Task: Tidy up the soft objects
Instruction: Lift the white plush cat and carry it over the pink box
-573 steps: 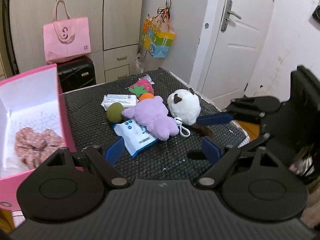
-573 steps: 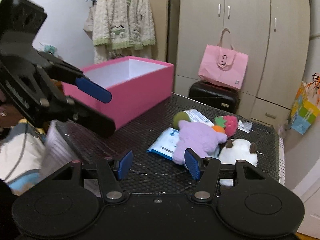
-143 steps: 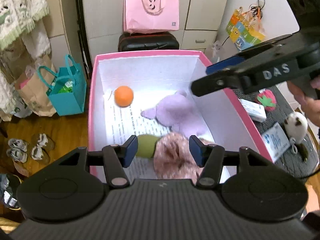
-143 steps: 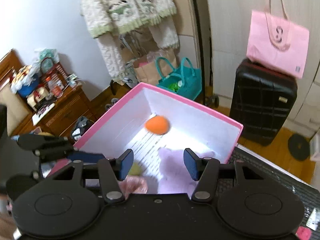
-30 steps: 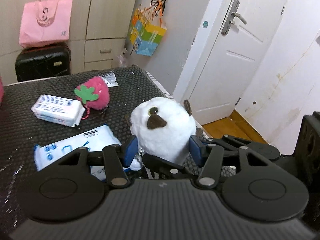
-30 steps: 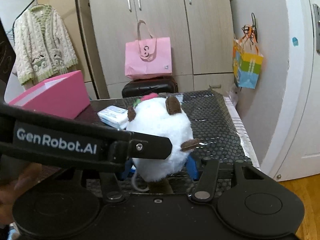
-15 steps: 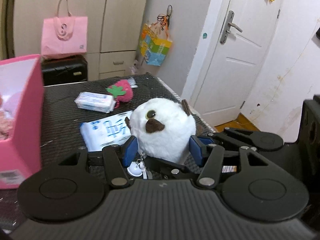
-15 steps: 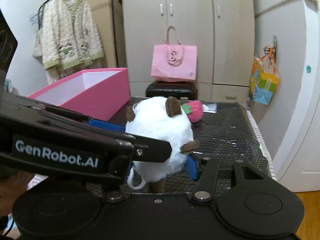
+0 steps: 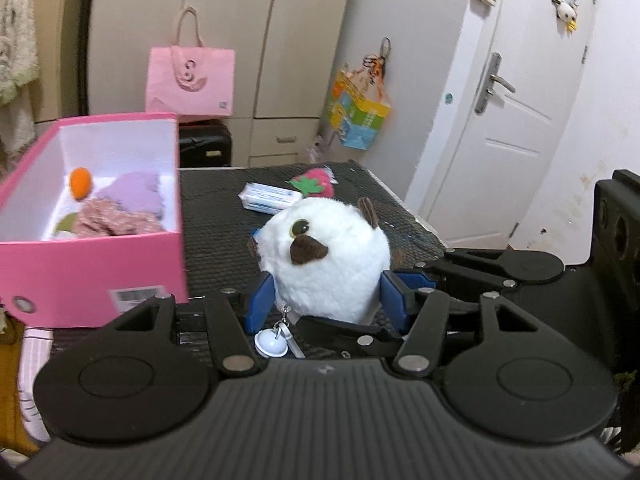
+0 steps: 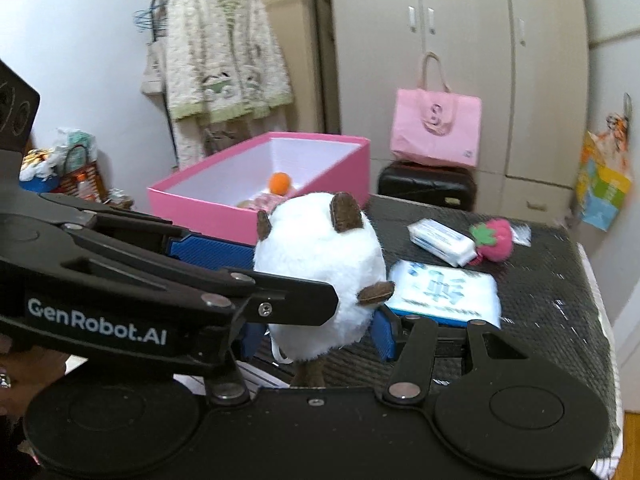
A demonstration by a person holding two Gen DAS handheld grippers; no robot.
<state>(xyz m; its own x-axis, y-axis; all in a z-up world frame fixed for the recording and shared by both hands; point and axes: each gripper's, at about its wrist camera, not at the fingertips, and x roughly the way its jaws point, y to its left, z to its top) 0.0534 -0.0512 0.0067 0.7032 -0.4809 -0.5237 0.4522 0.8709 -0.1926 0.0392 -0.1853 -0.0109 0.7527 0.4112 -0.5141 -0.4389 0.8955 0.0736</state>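
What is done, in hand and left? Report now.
Done: orange ball, purple plush and floral scrunchie lie in the pink box. In hand: the white plush, clamped by left claw and right claw. Left: the strawberry plush on the table.

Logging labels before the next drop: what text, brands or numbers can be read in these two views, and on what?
"GenRobot.AI": white print on the black left tongs' arm.
"8"-like figure: logo on the pink paper tote bag.
Blue print on the flat white-and-blue wipes packet: blurred, unreadable.
Barcode sticker on the pink cardboard box: too small.
Small white tissue pack: unreadable.
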